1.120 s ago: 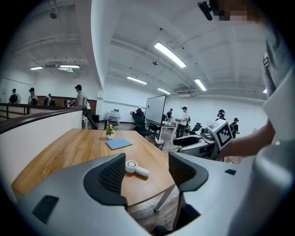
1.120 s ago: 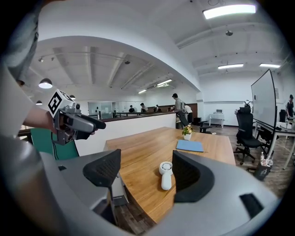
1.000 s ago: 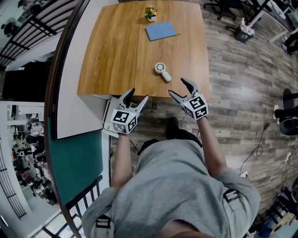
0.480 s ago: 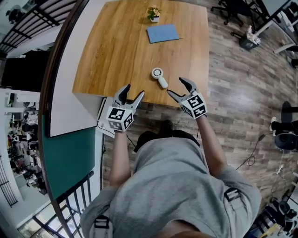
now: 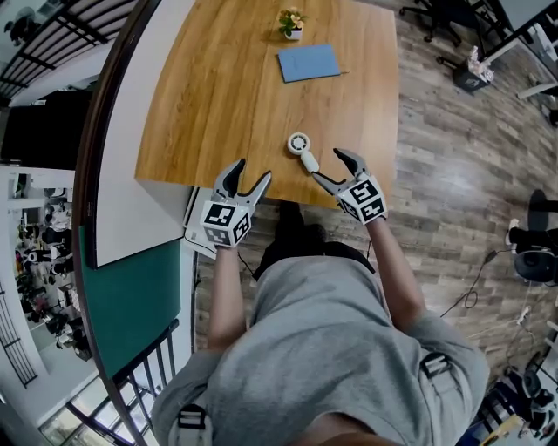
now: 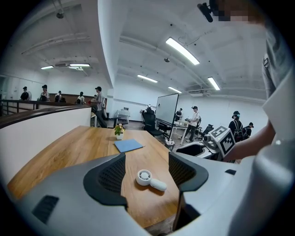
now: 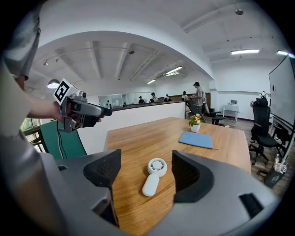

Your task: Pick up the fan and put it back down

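A small white hand fan (image 5: 303, 151) lies flat on the wooden table (image 5: 218, 96) near its front edge, round head toward the far side, handle toward me. It also shows between the jaws in both gripper views, as the fan (image 6: 150, 179) and the fan (image 7: 154, 175). My right gripper (image 5: 335, 168) is open just short of the fan's handle, at the table's front edge. My left gripper (image 5: 246, 178) is open too, further left at the same edge. Neither one touches the fan.
A blue mat (image 5: 309, 63) and a small potted plant (image 5: 292, 23) sit at the table's far side. A white partition (image 5: 118, 157) runs along the table's left. Office chairs (image 5: 449, 22) stand on the wooden floor at the back right. Several people stand far off.
Both grippers have come forward to the table's front edge. The right one has closed in on the fan's handle. The fan has not moved on the table.
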{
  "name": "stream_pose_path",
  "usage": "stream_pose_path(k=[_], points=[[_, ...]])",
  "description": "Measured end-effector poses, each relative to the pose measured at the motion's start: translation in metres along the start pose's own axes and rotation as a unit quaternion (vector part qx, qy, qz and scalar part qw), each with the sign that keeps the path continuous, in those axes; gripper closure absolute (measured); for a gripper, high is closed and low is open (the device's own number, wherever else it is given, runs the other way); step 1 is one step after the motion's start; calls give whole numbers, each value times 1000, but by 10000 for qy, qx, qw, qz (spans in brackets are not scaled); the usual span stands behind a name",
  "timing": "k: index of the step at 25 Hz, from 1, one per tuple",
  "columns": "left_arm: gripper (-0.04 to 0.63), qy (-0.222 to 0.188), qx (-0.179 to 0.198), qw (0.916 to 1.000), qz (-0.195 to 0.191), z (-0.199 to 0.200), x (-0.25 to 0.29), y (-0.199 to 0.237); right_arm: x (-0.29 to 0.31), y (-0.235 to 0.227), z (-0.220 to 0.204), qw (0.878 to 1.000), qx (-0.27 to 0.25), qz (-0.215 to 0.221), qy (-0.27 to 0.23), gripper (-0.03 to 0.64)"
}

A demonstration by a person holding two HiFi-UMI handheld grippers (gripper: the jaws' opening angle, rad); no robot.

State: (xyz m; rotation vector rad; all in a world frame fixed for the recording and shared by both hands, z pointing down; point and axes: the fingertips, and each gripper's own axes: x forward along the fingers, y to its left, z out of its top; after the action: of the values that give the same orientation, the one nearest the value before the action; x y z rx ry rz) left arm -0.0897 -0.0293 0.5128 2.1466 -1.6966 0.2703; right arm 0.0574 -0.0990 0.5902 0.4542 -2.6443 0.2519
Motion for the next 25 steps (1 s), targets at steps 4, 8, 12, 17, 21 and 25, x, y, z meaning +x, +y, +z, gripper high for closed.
stream_pose_path(k=[4,8,12,17,21,25], points=[[301,85,-74,9999,-114,1,18,20,21,-9,-3,9998,115,0,180,261],[301,176,-137,9993,-290,-2,34,34,39,-16,-3,9994,103,-55,330,259],[300,417,-159,9979,-465,-18,52,47,58,-20,-9,9985,230,-119,487,256],[301,609,-200,9953,-732,-31,70,58,79,-20,-19,9970,349,-200,665,255],[301,630,-166,9936,-918,-30,86,70,92,-24,-29,9960,419,-335,721,255],[301,621,-63,9916,-1135,-24,97,78,100,-18,-30,9943,488,-409,860,252]])
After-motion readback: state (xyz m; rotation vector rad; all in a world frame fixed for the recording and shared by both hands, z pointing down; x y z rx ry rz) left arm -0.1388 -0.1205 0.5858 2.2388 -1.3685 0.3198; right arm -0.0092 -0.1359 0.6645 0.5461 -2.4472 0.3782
